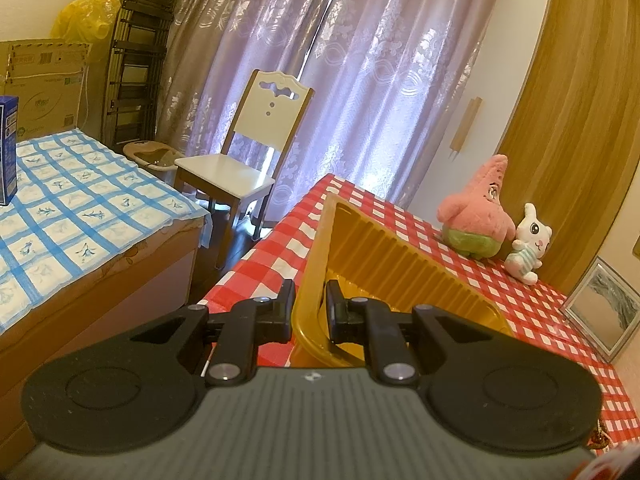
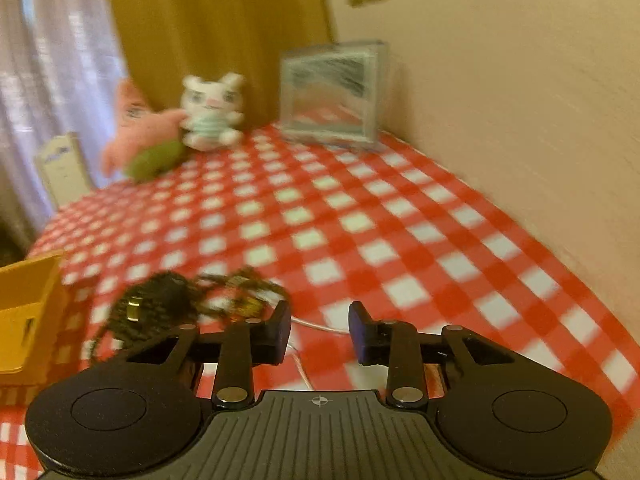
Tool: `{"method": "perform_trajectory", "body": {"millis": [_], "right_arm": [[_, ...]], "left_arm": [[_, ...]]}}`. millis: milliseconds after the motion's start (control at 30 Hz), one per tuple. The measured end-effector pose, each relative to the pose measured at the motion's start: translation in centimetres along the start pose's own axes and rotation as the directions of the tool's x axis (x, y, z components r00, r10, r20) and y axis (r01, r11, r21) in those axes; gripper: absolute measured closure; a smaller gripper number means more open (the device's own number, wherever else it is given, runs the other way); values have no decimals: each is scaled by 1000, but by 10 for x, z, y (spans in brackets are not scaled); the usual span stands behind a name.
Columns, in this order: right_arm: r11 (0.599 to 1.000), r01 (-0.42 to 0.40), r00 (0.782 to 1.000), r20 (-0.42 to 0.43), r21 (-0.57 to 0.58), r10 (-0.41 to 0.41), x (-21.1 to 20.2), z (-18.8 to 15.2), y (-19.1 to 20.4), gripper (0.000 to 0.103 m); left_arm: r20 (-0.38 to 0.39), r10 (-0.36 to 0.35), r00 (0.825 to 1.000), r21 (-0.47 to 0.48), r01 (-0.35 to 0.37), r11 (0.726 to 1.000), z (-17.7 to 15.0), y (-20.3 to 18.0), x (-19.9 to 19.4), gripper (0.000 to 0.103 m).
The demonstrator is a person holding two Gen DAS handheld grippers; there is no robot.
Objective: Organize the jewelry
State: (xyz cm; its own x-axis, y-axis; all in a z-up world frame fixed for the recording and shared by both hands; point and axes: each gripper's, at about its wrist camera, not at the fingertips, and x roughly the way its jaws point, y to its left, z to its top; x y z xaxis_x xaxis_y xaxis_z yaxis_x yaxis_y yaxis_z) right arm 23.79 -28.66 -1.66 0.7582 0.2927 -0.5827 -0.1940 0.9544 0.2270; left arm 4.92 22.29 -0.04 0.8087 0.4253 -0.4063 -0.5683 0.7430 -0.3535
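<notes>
Jewelry [image 2: 192, 304] blurred beside open right gripper [image 2: 320, 330]

Blur, crops, hidden bits

Right wrist view smeared throughout: dark jewelry tangle [image 2: 180, 304] unreadable, pieces can't be separated; thin pale cord [image 2: 316, 326] runs under the fingers [image 2: 280, 330], end hidden. Yellow tray [image 2: 28, 304] cut by left edge. Left wrist view: tray [image 1: 400, 256] floor mostly hidden behind gripper body; blue box [image 1: 8, 148] cropped.

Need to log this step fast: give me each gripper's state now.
Left gripper: shut on the rim of the yellow tray.
Right gripper: open, holding nothing; the dark jewelry tangle lies on the tablecloth beside it.
</notes>
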Motion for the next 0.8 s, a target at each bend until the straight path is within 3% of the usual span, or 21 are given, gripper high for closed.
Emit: {"method": "perform_trajectory", "body": {"millis": [133,233,400,500,600,700,800], "right_arm": [[996,-81,996,-41,-45,80,21,2,17,72],[995,-98,992,-80,-32,95,42,0,21,80],[996,-80,992,-97,40,84,63,3,16,81],[996,-85,990,-109,30,87,70,7,20,81],[999,-37,989,-140,-3,37,82,6,28,82],[999,-9,992,-126,-35,4,85,3,33,91],[1000,-25,994,-107,-4,24,81,4,28,98]], "left_arm": [[1,-2,1000,5,2,1000,0,-1,0,89],[1,-4,1000,3,4,1000,-1,-1,0,89],[-1,-2,1000,5,2,1000,-1,-2,1,89],[2,-2,1000,5,2,1000,-1,-2,0,89],[2,-5,1000,4,5,1000,-1,-2,1,90],[2,-4,1000,6,4,1000,-1,-2,1,90],[2,-4,1000,3,4,1000,-1,-2,1,90]]}}
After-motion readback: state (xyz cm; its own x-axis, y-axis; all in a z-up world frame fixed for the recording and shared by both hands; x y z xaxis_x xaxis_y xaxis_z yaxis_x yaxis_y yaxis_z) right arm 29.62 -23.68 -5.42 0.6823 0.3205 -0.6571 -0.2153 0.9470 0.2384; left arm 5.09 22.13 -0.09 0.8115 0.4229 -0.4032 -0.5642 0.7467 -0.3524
